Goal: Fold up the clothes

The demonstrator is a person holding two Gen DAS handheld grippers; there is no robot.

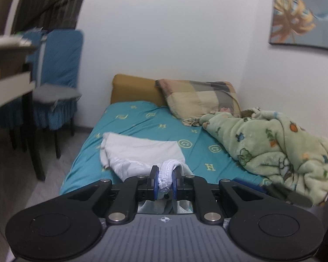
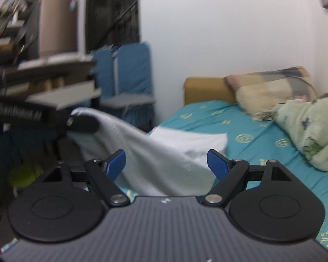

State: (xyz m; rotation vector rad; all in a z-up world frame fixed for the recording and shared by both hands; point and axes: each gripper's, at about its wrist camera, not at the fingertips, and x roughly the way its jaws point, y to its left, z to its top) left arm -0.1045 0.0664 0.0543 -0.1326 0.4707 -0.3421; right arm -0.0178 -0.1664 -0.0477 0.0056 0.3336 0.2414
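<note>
Fabric, ribbed and white, sat pinched between the blue pads of the left hand-held gripper (image 1: pixel 165 181) in the lower centre of the left wrist view; the jaws were clenched on this hem or cuff of the pale garment (image 1: pixel 140 152). Beyond the jaws the rest of the garment lay in a loose, partly doubled heap on the teal sheet of the bed (image 1: pixel 142 118), at mid-frame left of centre. A plaid pillow (image 1: pixel 201 100) rested at the head of the bed in the upper centre, and a green fleece blanket (image 1: pixel 284 144) was bunched along the right side, apart from the garment. A blue-covered chair (image 1: pixel 59 80) stood off the bed at the left edge.

In the right wrist view, the right hand-held gripper (image 2: pixel 167 163) stood released at lower centre, its blue fingers spread wide with nothing pressed between them. Past the jaws the same garment (image 2: pixel 164 157) stretched in a sloping sheet from the bed up toward the left edge of the frame, where the dark body of the left hand-held gripper (image 2: pixel 85 124) held its raised end, blurred. The far portion still rested on the bed (image 2: pixel 251 135), near the centre.

As a judgement, the fold was at an early stage: one edge was lifted and held, no neat crease was visible, and a second grasp, smoothing and the folds proper remained.
</note>
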